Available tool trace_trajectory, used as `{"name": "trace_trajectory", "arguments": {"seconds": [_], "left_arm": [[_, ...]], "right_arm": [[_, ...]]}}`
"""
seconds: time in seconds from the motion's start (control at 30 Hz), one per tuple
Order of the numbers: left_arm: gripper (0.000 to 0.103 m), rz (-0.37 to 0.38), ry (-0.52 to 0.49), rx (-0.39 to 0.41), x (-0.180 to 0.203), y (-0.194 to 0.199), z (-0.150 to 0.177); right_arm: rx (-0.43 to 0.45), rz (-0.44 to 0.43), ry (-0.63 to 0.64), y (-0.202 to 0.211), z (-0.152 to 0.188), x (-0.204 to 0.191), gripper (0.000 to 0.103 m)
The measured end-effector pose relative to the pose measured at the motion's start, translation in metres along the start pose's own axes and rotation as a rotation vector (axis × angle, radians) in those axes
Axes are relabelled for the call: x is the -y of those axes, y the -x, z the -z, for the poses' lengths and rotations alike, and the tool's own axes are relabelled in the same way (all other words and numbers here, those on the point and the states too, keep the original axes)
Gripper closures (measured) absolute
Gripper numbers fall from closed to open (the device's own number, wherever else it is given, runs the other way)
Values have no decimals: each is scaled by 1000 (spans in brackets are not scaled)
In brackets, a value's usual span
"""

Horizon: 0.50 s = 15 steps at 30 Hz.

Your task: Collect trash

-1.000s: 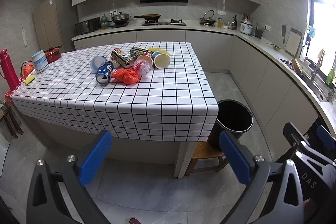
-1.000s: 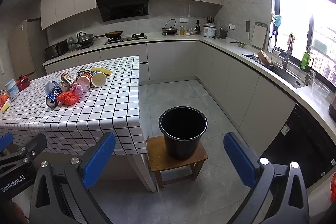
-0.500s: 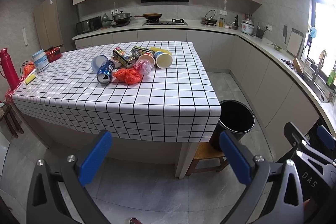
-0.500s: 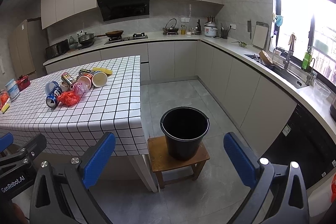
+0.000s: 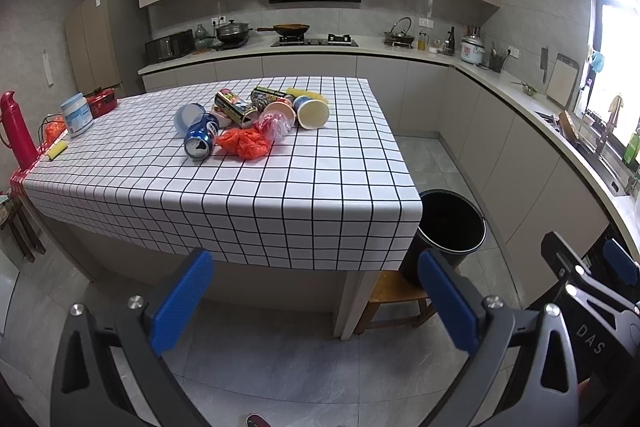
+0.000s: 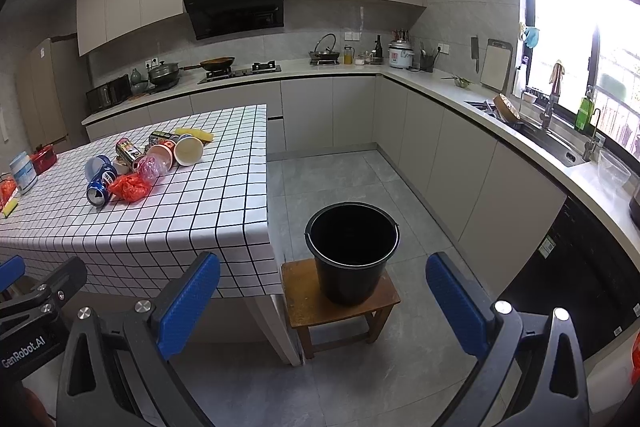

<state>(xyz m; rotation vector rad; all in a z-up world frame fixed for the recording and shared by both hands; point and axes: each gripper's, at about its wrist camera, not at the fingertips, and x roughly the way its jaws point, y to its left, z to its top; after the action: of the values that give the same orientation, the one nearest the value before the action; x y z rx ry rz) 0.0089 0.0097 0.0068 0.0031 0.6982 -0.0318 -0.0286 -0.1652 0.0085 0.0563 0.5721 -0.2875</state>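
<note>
A heap of trash (image 5: 248, 119) lies mid-bench: a blue can (image 5: 200, 141) on its side, crumpled orange plastic (image 5: 245, 143), tipped paper cups (image 5: 312, 111) and printed tins. The bench (image 5: 280, 195) wears a white black-gridded cloth in a grey-tiled kitchen. A black bucket (image 6: 352, 251) stands on a wooden stool (image 6: 340, 307) beside it. The left gripper (image 5: 316, 297) and right gripper (image 6: 324, 301) both gape wide, empty. Both views have crept slightly closer to the bench than before.
</note>
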Motion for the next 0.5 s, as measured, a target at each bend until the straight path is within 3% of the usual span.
{"name": "trace_trajectory", "arguments": {"seconds": [0.5], "left_arm": [[0,-8,8,-1,-4,-3,0]], "right_arm": [[0,-8,9,-2,-3,-3,0]]}}
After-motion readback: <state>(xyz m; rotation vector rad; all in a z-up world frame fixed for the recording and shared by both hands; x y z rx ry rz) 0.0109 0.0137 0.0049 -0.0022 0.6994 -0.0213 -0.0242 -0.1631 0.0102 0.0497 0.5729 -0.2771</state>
